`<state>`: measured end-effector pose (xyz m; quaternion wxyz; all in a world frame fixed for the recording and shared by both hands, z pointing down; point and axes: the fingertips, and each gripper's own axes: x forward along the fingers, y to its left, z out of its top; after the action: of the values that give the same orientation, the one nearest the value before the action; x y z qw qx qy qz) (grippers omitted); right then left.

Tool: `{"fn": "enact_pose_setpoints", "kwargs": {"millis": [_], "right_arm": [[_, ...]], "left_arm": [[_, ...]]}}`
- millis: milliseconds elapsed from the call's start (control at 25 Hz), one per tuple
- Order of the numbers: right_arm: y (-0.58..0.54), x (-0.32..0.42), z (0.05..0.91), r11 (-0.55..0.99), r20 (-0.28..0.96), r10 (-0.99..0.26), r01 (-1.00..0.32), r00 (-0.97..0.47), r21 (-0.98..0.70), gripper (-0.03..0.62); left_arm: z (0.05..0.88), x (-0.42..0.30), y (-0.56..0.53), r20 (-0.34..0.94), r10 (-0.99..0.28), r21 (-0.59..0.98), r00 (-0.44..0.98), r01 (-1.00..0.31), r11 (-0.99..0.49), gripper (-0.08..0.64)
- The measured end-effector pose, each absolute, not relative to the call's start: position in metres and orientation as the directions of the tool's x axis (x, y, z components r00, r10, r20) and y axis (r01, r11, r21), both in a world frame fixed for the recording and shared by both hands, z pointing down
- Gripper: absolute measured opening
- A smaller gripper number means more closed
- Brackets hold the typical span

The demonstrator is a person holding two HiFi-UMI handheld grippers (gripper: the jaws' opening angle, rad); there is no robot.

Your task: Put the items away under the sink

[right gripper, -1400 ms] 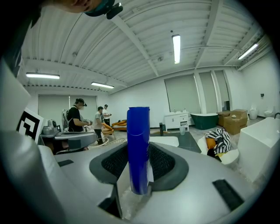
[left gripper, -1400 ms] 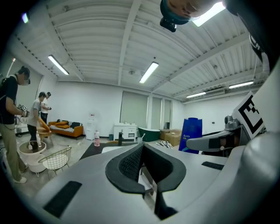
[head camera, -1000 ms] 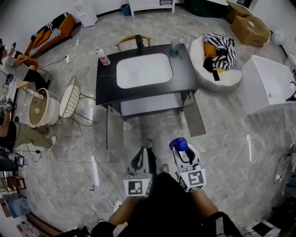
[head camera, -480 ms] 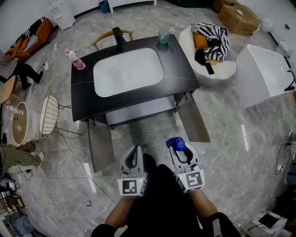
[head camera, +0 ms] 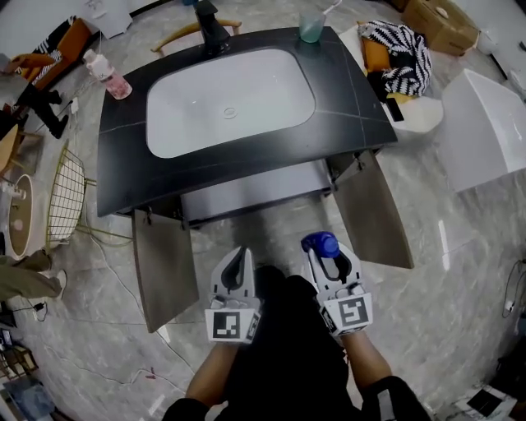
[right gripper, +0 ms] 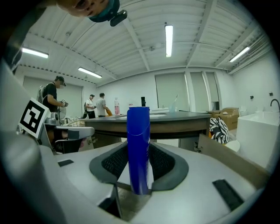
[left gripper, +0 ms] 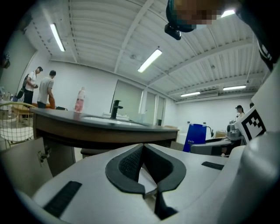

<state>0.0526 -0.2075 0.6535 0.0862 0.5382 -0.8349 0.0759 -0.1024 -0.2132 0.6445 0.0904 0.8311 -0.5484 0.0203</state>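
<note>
My right gripper (head camera: 327, 256) (right gripper: 139, 159) is shut on a blue bottle (head camera: 319, 243) (right gripper: 138, 144), which stands upright between its jaws. My left gripper (head camera: 237, 271) (left gripper: 141, 168) is shut with nothing in it. Both are held low in front of the black sink cabinet (head camera: 345, 123), whose two doors (head camera: 159, 267) (head camera: 376, 207) hang open. The white basin (head camera: 230, 99) sits in the black top. The space under the sink (head camera: 246, 193) shows as a grey shelf, its inside mostly hidden by the top.
On the counter stand a pink bottle (head camera: 107, 74), a black tap (head camera: 209, 20) and a green cup (head camera: 312, 29). A wire basket (head camera: 66, 205) is at the left, a white beanbag with clothes (head camera: 403, 66) and a white box (head camera: 489, 123) at the right. People stand at the far left (left gripper: 41, 89).
The sink cabinet has come closer and larger in the head view as I moved forward. Both grippers keep the same pose, the blue bottle still held in the right one.
</note>
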Motion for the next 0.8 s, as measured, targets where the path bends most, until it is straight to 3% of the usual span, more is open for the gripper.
{"fn": "enact_pose_setpoints", "kwargs": {"millis": [400,800], "right_arm": [[-0.236,0.045,0.788,0.426,0.166,-0.891,-0.904,-0.423,-0.020,0.147],[-0.263,0.042,0.828,0.430,0.144,-0.892,-0.903,-0.428,-0.014,0.147]], "left_arm": [[0.768,-0.118,-0.232,0.093,-0.919,0.089,0.383,-0.922,-0.376,0.015],[0.784,-0.121,-0.250,0.037,-0.929,0.059,0.369,-0.928,-0.367,0.015]]}}
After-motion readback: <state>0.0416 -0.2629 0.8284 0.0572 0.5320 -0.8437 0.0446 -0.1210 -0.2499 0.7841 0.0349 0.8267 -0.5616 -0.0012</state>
